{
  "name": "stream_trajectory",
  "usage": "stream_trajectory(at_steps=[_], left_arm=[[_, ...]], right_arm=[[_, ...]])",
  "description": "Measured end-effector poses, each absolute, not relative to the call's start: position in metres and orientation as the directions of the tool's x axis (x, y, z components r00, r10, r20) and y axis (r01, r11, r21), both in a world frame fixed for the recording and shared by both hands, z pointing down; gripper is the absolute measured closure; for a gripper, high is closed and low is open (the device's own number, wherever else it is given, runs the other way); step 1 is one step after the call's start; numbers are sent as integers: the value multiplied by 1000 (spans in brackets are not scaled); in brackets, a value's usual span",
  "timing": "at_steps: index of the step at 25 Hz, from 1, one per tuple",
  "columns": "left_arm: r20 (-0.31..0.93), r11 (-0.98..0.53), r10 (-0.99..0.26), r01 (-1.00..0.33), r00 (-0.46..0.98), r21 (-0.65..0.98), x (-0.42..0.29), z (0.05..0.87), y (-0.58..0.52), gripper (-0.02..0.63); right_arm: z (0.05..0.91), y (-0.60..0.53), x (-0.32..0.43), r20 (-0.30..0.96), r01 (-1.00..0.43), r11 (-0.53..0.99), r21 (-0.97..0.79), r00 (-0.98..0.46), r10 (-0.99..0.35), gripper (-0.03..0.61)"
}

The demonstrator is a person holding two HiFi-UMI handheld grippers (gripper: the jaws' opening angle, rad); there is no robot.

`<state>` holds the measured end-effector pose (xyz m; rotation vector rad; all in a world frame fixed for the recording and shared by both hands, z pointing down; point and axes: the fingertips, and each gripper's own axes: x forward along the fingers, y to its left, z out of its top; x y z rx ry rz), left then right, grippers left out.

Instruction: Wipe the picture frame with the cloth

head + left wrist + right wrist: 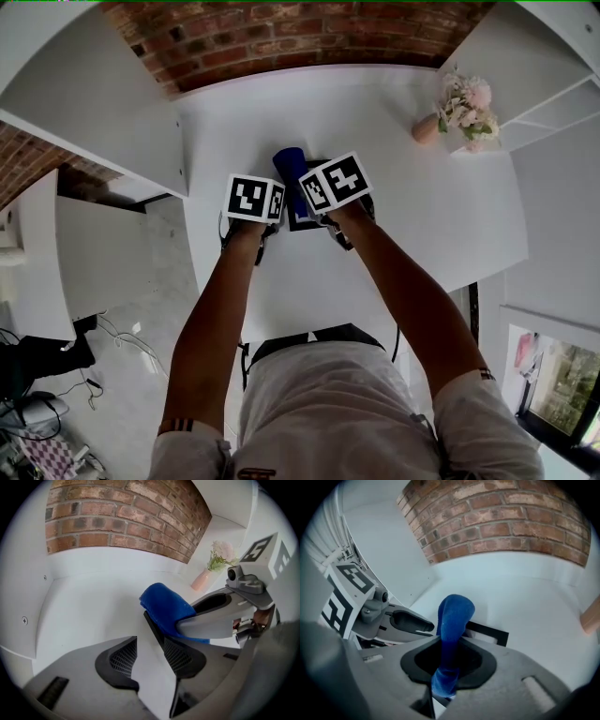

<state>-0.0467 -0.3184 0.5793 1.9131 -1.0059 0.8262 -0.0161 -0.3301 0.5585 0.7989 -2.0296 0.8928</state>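
A black picture frame (302, 221) lies flat on the white table (422, 216), mostly hidden under my two grippers. My right gripper (445, 667) is shut on a blue cloth (452, 616), which stands up out of the jaws and folds over the frame (490, 633). In the head view the cloth (290, 167) shows just beyond the right gripper (336, 185). My left gripper (147, 660) is open close above the table, its right finger (182, 656) beside the frame's dark edge (153, 626). No thing is pressed between its pads. The left gripper (255, 200) sits beside the right one.
A small pink vase of flowers (461, 111) stands at the table's far right corner. A brick wall (281, 37) backs the table. White shelving (94, 103) flanks the left side, and white units (553, 103) the right. The floor with cables lies at lower left.
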Motion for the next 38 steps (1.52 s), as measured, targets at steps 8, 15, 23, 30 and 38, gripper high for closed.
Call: stream_trajectory(at_steps=[8,15,23,30,38], left_arm=[[798,-335,-353,-863,488,380,-51,581,-319,420],[794,-336,-352,-859,496,387,-51,582,-319,417],[790,-340,-358,-858,497,386,-52,581,-318,418],[787,-339,-362,-857,500,389,-52,580,-318,417],[784,-339,-367,-857,501,389,-52,581,-318,419]], right_arm=[[566,-338,0,856,-792,539,-285,-464,-229,509],[563,-345,35,866,-836,477,-272,-429,-258,509],[542,-328,42,857,-837,468,-283,-440,-270,508],[543,-302,-11,799,-784,426,-451,-567,-200,508],[565,-299,-8,839,-807,444,-390,-510,-190,508]])
